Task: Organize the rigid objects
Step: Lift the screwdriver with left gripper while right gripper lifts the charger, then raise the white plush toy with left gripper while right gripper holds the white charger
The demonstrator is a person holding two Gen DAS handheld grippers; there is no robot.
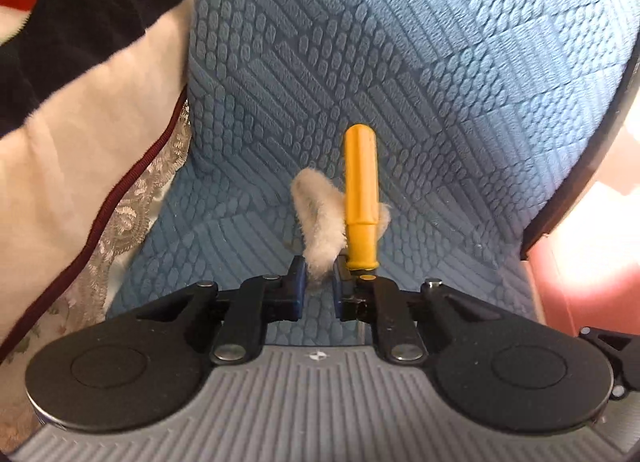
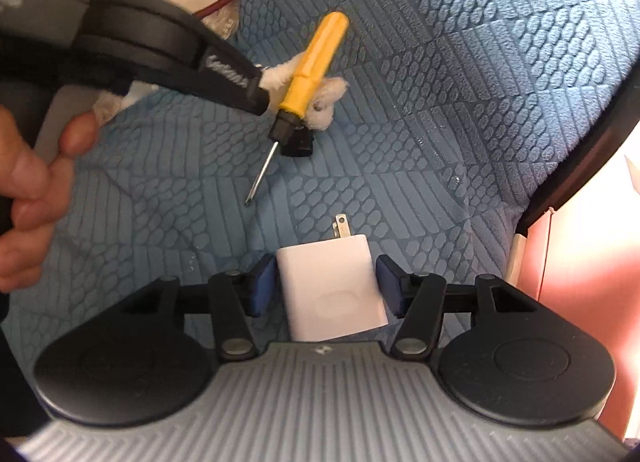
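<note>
A yellow-handled screwdriver [image 1: 360, 190] is held by my left gripper [image 1: 320, 282], whose blue pads also pinch a scrap of white fleece [image 1: 318, 218]. In the right wrist view the screwdriver [image 2: 308, 70] hangs above the blue quilted cover [image 2: 460, 102], its metal shaft pointing down-left, with the left gripper [image 2: 294, 124] shut on it. A white charger plug [image 2: 332, 290] with two metal prongs sits between the pads of my right gripper [image 2: 326, 286]. The jaws stand close on both sides of it; contact is not clear.
A white, black and red plush blanket [image 1: 88, 74] with a lace-trimmed edge lies at the left. The cover's dark edge [image 2: 580, 166] curves at the right, with a pink surface [image 2: 592, 262] beyond. A hand [image 2: 28, 178] holds the left gripper.
</note>
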